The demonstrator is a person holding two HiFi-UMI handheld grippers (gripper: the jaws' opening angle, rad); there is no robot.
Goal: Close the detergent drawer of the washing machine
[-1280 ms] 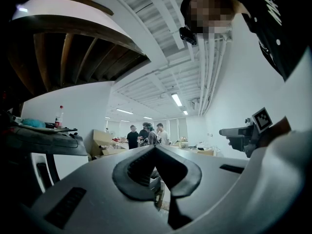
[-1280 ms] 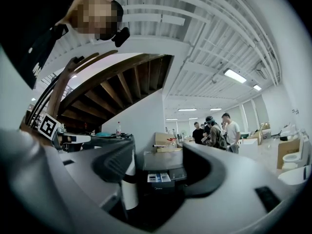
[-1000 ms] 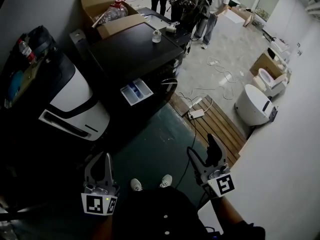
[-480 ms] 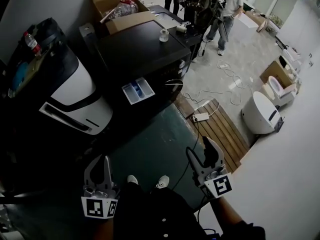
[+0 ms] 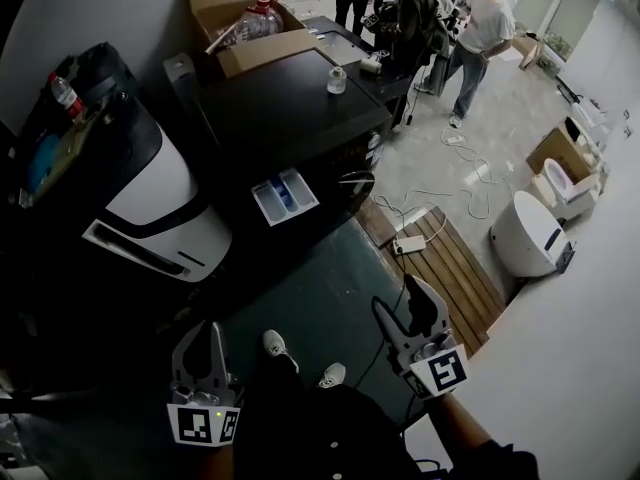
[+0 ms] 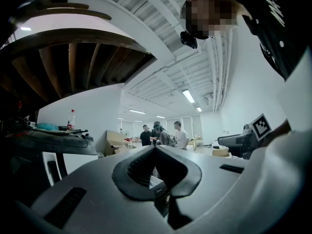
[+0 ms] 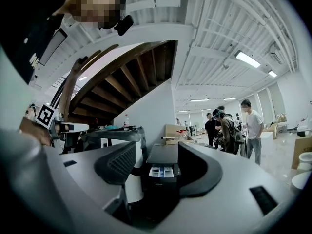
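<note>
The black washing machine (image 5: 300, 118) stands at the upper middle of the head view, and its white detergent drawer (image 5: 284, 196) is pulled out of the front. Both grippers hang low in that view, well short of the machine. My left gripper (image 5: 200, 333) is at the lower left; in its own view the left gripper (image 6: 155, 149) has its tips together with nothing between them. My right gripper (image 5: 403, 303) is at the lower right. In its own view the right gripper (image 7: 157, 152) is open and empty, and the drawer (image 7: 161, 171) shows far off through the gap.
A white and black appliance (image 5: 150, 198) stands left of the machine, with an open cardboard box (image 5: 245, 18) behind. A cup (image 5: 337, 80) sits on the machine. Right of it are a wooden slat platform (image 5: 445, 263), a power strip (image 5: 408, 243), cables, and people (image 5: 420, 8).
The right gripper's jaws have narrowed and it has sunk a little. My feet have stepped, so the machine sits slightly lower in view. The people at the back have shifted.
</note>
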